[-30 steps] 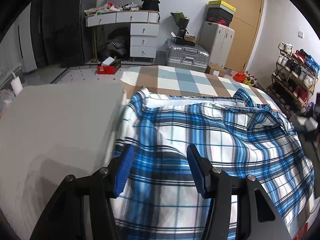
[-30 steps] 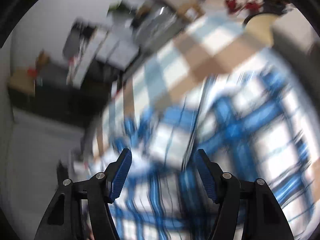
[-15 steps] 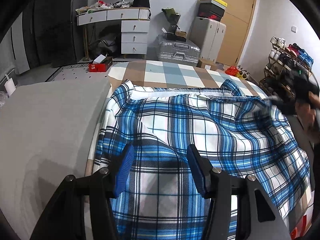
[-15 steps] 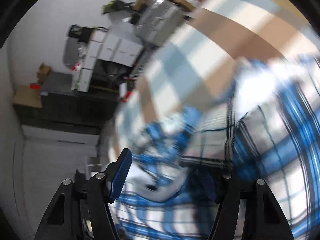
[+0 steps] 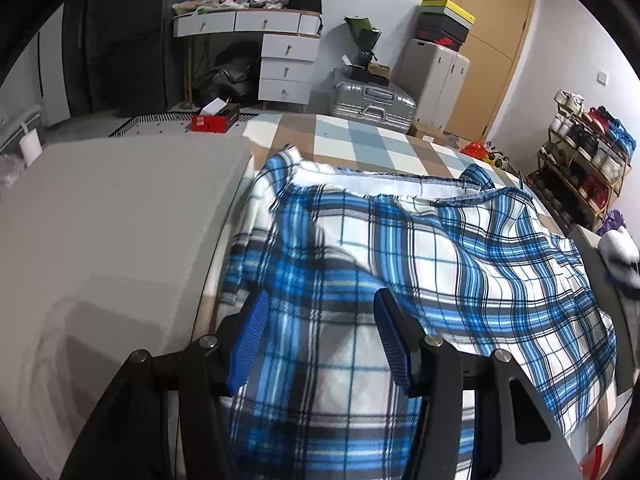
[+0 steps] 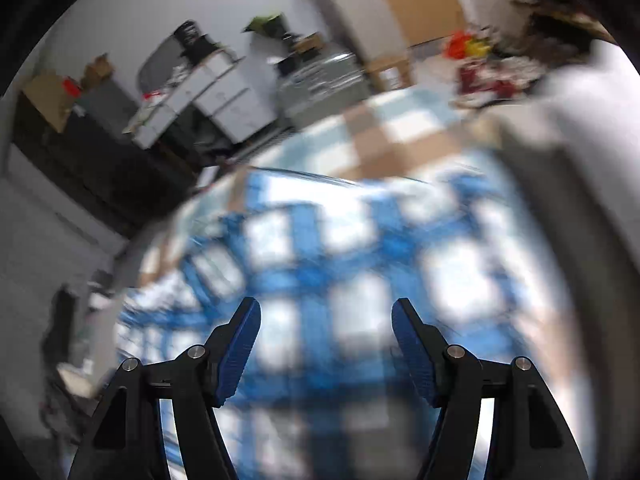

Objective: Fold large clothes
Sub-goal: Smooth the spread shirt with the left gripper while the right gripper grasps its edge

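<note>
A: Surface?

B: Bed (image 5: 360,140) with a tan/white/pale-blue checked cover. Grey slab (image 5: 112,232) butts against its left side. One blue-and-white plaid shirt (image 5: 440,264) is spread flat across the bed, far hem folded over, white inside showing.

A: Room?

B: White dresser (image 5: 280,60) at the back wall, clutter on top. One silver suitcase (image 5: 374,100) lying flat on the floor past the foot of the bed, wooden door (image 5: 492,40) behind it. Shoe rack (image 5: 584,160) on the right, shelves full of shoes; too small to count.

A: Containers?

B: One red box (image 5: 214,118) on the floor, open, something white inside. Stacked boxes (image 5: 442,26) on the white cabinet, yellow lid on top.

A: Grippers?

B: Left gripper (image 5: 318,338) over the shirt's near edge, jaws apart, nothing pinched. Right gripper (image 6: 326,344) over the plaid, view heavily blurred, jaws released and spread wide, nothing between them.
</note>
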Action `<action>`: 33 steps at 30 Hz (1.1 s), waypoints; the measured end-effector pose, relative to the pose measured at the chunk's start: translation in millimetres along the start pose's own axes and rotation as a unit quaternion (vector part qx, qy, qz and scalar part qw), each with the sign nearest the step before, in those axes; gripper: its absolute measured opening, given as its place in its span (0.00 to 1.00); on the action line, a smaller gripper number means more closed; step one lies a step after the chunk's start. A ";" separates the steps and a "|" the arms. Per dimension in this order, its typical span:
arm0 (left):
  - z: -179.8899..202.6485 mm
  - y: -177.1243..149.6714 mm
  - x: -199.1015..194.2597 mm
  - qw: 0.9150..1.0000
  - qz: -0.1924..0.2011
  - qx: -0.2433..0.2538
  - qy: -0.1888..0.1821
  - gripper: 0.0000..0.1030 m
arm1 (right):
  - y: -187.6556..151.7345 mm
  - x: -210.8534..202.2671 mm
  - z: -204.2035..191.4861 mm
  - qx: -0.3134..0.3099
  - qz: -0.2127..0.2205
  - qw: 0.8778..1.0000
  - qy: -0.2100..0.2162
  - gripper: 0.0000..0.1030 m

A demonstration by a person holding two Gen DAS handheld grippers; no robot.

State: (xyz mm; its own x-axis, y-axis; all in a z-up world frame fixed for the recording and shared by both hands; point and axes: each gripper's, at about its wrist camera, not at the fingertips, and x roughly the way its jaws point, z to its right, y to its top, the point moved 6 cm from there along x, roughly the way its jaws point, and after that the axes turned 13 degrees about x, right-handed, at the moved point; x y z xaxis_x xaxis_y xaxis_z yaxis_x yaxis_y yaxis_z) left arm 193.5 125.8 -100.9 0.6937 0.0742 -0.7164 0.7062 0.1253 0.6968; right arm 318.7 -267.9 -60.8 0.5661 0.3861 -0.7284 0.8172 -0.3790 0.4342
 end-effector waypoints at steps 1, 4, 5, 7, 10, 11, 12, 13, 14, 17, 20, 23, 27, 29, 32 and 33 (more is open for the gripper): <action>-1.2 -3.1 -2.4 1.000 -0.001 -0.002 0.001 0.48 | -10.5 -15.0 21.0 0.006 0.012 1.000 -0.023 0.66; -2.9 -10.0 -12.4 1.000 0.003 -0.004 0.002 0.48 | -43.2 -54.8 73.4 0.028 0.045 0.997 -0.053 0.67; -3.8 -12.9 -17.7 1.000 0.005 -0.005 0.005 0.48 | -54.0 -65.9 89.7 0.044 0.050 0.996 -0.054 0.68; -6.8 -15.6 -22.0 1.000 0.007 -0.010 0.008 0.48 | -69.1 -75.8 109.9 0.069 0.048 0.995 -0.055 0.69; -8.2 -20.5 -29.7 1.000 0.007 -0.017 0.010 0.48 | -87.0 -80.9 125.0 0.096 0.039 0.994 -0.041 0.69; -7.6 -22.2 -31.1 1.000 0.006 -0.015 0.011 0.48 | -89.0 -79.4 125.7 0.098 0.036 0.994 -0.033 0.69; -7.8 -22.6 -30.8 1.000 0.004 -0.015 0.012 0.48 | -89.8 -75.2 123.4 0.095 0.033 0.995 -0.024 0.69; -7.4 -25.1 -31.9 1.000 0.002 -0.015 0.014 0.48 | -89.5 -72.7 121.3 0.093 0.032 0.995 -0.020 0.69; -7.2 -26.3 -31.8 1.000 0.000 -0.015 0.015 0.48 | -87.3 -66.6 118.1 0.087 0.029 0.996 -0.016 0.69; -6.6 -32.7 -32.1 1.000 -0.007 -0.017 0.018 0.48 | -82.1 -58.5 121.2 0.092 0.033 0.995 -0.003 0.67; -6.5 -39.0 -29.0 0.999 -0.020 -0.014 0.028 0.48 | -70.0 -50.3 123.0 0.098 0.052 0.994 -0.011 0.44; -4.0 -41.4 -26.6 0.999 -0.025 -0.010 0.029 0.48 | -56.9 -38.8 119.9 0.106 0.048 0.993 -0.008 0.42; -1.3 -40.0 -23.4 0.999 -0.029 -0.002 0.031 0.48 | -48.6 -20.1 114.4 0.111 0.039 0.993 0.009 0.12; -1.8 -39.0 -23.6 0.999 -0.029 0.000 0.034 0.48 | -49.7 -24.2 105.0 0.083 0.054 0.995 0.008 0.02; -4.9 -37.6 -27.0 0.999 -0.026 0.003 0.039 0.48 | -60.0 -91.8 82.2 0.010 0.160 0.980 0.119 0.02; -6.9 -37.3 -28.3 0.999 -0.025 0.003 0.041 0.48 | -63.9 -111.2 86.4 0.005 0.187 0.974 0.126 0.02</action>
State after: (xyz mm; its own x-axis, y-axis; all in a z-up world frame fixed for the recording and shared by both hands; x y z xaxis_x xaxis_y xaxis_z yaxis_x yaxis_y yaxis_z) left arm 146.6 125.9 -106.9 0.6443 0.1490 -0.7502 0.7402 0.1254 0.6606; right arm 194.2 -359.3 -53.4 0.8336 0.4131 -0.3668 0.5485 -0.5401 0.6383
